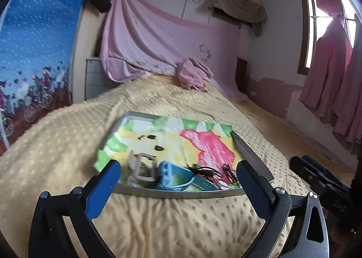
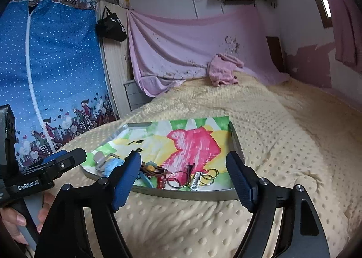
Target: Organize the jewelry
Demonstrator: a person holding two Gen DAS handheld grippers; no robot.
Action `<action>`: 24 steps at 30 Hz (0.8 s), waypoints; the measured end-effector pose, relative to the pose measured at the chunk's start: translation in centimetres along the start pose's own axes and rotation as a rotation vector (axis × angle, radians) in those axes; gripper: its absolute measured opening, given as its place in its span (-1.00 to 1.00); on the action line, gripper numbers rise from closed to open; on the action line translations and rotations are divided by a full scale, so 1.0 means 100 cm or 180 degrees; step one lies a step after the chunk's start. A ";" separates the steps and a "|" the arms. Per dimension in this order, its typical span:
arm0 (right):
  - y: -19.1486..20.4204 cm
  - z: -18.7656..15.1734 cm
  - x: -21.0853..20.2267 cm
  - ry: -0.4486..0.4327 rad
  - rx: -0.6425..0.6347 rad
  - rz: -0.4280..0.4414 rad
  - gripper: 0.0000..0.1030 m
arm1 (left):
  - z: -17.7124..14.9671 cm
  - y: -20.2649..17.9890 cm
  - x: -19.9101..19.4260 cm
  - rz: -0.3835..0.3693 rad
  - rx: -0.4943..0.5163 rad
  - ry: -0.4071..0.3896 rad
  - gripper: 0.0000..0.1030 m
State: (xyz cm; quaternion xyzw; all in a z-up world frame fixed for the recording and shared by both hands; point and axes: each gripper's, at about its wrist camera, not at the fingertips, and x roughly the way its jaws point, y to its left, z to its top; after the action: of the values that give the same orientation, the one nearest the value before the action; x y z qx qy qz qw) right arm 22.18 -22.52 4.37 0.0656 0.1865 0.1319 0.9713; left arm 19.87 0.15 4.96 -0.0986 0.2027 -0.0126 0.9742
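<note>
A metal tray point(image 1: 176, 192) lined with a colourful cloth lies on the yellow bed; it also shows in the right wrist view point(image 2: 185, 194). Along its near edge lie a beige watch point(image 1: 141, 168), a blue watch point(image 1: 174, 175), dark cords and chains point(image 1: 217, 173), and, in the right wrist view, a blue watch point(image 2: 110, 165), brown cords with beads point(image 2: 153, 170), rings point(image 2: 209, 177) and a silver clasp point(image 2: 195, 180). My left gripper point(image 1: 177, 173) is open just before the tray's near edge. My right gripper point(image 2: 184, 177) is open and empty, also before the tray.
The yellow dotted blanket point(image 1: 181, 224) covers the bed. A pink bundle of cloth point(image 1: 194, 75) lies at the far end. A blue patterned wardrobe point(image 2: 49, 72) stands left. The left gripper's body point(image 2: 45, 169) and the hand holding it sit at the right view's left.
</note>
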 end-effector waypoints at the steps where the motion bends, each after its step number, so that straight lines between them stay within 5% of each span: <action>1: 0.002 0.000 -0.005 -0.0018 -0.0019 -0.0002 0.54 | -0.001 0.002 -0.004 0.0029 -0.0006 -0.0017 1.00; 9: 0.023 -0.001 -0.050 -0.0150 -0.0131 -0.0004 0.77 | -0.009 0.014 -0.045 0.0107 -0.0029 -0.0184 1.00; 24: 0.056 -0.021 -0.118 -0.0294 -0.0193 0.0022 0.80 | -0.036 0.022 -0.120 0.0209 0.0098 -0.0335 1.00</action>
State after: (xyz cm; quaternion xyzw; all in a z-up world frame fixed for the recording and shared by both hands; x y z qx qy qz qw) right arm 9.45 -20.27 7.47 0.0427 0.1372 0.1377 0.9800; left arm 7.42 2.40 6.03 -0.0774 0.1542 0.0215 0.9848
